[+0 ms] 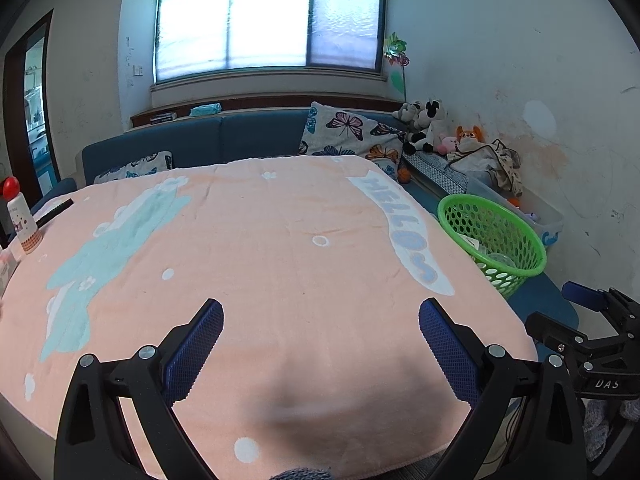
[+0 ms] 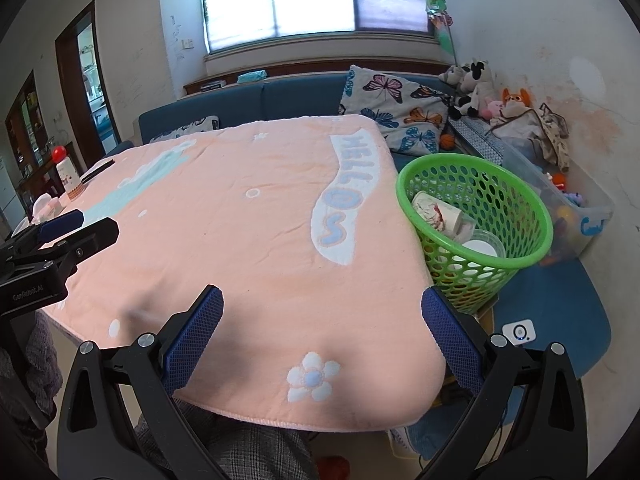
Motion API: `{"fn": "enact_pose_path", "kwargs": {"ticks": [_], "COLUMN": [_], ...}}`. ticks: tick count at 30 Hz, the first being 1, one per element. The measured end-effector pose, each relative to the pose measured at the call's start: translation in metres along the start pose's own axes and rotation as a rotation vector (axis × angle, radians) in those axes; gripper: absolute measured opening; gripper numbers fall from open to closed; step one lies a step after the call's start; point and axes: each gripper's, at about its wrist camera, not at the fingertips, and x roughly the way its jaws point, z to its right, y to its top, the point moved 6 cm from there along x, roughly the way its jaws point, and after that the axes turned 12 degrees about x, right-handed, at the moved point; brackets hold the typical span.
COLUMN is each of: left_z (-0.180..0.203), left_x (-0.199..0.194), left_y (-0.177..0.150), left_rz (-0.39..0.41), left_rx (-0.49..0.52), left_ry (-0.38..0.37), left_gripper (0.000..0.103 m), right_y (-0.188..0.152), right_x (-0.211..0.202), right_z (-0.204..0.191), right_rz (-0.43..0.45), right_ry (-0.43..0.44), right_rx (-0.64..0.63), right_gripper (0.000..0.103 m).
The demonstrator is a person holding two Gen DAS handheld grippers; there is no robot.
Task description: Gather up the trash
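Your left gripper [image 1: 320,344] and right gripper [image 2: 322,336] gape empty over the pink blanket [image 2: 240,240]; green basket [image 2: 476,216] with cups [image 2: 434,210] at 2 o'clock.

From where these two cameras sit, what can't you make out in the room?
- Green basket: the paper cup and clear lid cover whatever lies underneath, in the right wrist view.
- Left edge of the table: the things beside the red-capped bottle are cut off by the left wrist view's frame.
- Clear storage box: the toys inside are too small and blurred.
- Doorway: the shelves beyond are too small.
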Motion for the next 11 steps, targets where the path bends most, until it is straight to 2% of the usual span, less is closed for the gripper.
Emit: {"fn": "enact_pose_path", "kwargs": {"ticks": [11], "left_z": [0.0001], "left_x": [0.001], "left_y": [-0.0012], "left_rz": [-0.015], "left_rx": [-0.018], "left_ry": [0.004], "left_gripper": [0.095], "right_y": [0.0007], "right_x": [0.0008], "right_z": [0.0022], "right_rz": [-0.001], "right_ry": [0.001], "right_rx": [0.004], "right_gripper": [0.098]}}
